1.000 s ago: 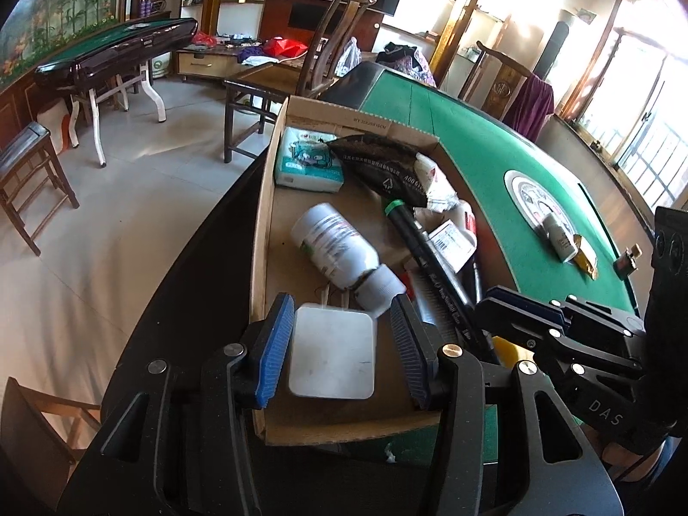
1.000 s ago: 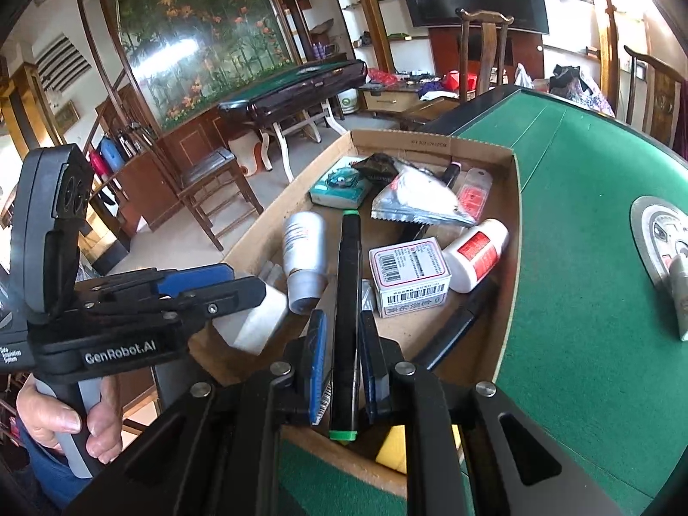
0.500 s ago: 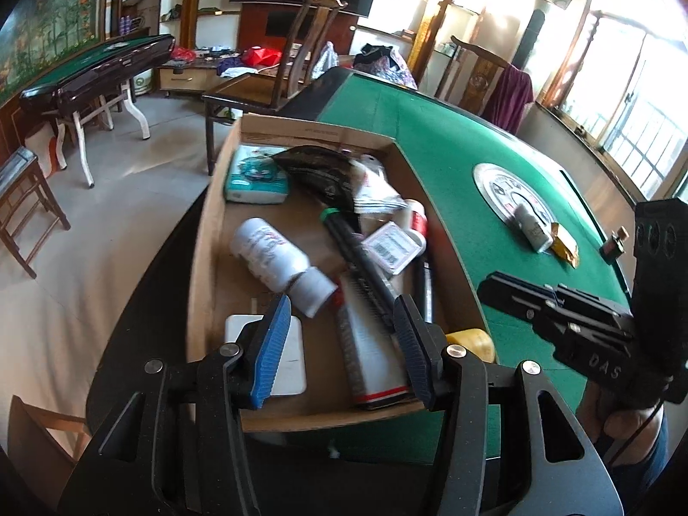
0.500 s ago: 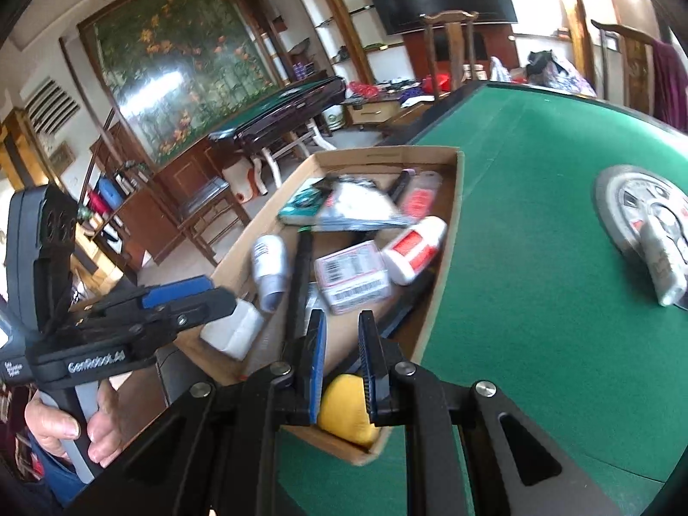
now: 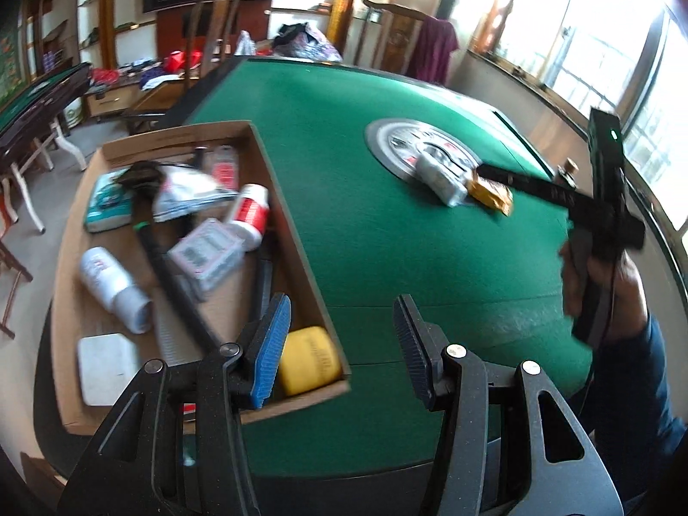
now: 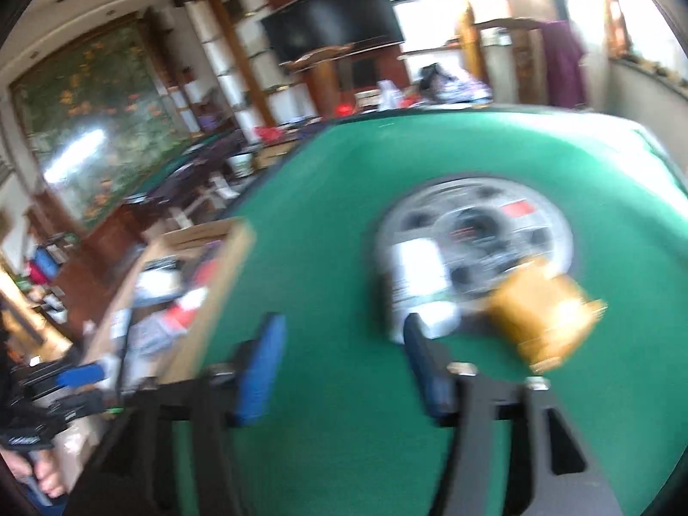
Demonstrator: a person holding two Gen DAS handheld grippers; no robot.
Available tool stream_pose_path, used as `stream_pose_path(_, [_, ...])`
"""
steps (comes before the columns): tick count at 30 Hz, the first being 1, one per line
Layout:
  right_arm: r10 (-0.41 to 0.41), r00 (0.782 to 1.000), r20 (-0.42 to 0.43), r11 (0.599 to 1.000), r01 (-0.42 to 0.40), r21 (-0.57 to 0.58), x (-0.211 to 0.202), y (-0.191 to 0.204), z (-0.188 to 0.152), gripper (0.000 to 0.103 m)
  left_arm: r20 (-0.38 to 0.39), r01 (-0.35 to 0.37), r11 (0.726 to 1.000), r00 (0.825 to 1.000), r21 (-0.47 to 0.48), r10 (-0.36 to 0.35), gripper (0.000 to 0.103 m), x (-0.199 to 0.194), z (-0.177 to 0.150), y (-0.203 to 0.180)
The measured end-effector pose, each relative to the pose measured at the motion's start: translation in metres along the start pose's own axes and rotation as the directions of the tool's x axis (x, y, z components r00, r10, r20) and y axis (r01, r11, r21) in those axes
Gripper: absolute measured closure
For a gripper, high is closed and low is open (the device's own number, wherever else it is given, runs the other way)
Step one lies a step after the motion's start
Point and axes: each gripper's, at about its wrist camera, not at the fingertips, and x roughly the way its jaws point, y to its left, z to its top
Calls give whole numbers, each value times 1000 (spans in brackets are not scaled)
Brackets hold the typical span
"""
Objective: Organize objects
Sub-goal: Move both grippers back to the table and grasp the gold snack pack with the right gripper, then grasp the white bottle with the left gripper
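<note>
The round green felt desk carries a shallow brown cardboard tray already holding bottles and boxes; a white wrapped packet and a crinkled gold foil packet lie near the desk centre. The right claw, jaws just opened and empty, should centre over one packet before closing. The left claw hangs open, empty.

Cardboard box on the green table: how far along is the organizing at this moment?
Mostly done: the cardboard box already holds bottles, packets, a black marker and a yellow container. In hand: nothing; the left gripper is open and empty, and the right gripper, its jaws just opened, is empty over the felt. Left: a white packet and a gold packet by the table's centre disc.
</note>
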Motion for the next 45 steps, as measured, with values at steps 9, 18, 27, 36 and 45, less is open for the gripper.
stream_pose_path(9, [-210, 975, -73, 931, 177, -320, 30, -43, 9, 28, -75, 41, 996, 997, 74, -36, 53, 36, 7, -44])
stream_pose_path(18, [-172, 981, -89, 946, 139, -294, 48, -73, -1, 40, -108, 88, 993, 991, 76, -80, 53, 63, 36, -74])
stream_pose_path(27, [-163, 982, -98, 977, 147, -155, 29, -74, -4, 59, -156, 117, 991, 980, -65, -126, 53, 119, 101, -101])
stream_pose_path(36, [-127, 992, -18, 992, 127, -19, -1, -90, 8, 59, -209, 29, 987, 976, -160, -63, 53, 180, 137, -114])
stream_pose_path(45, [-112, 994, -3, 993, 113, 28, -5, -98, 15, 59, -243, -12, 987, 970, -158, -27, 53, 217, 139, -115])
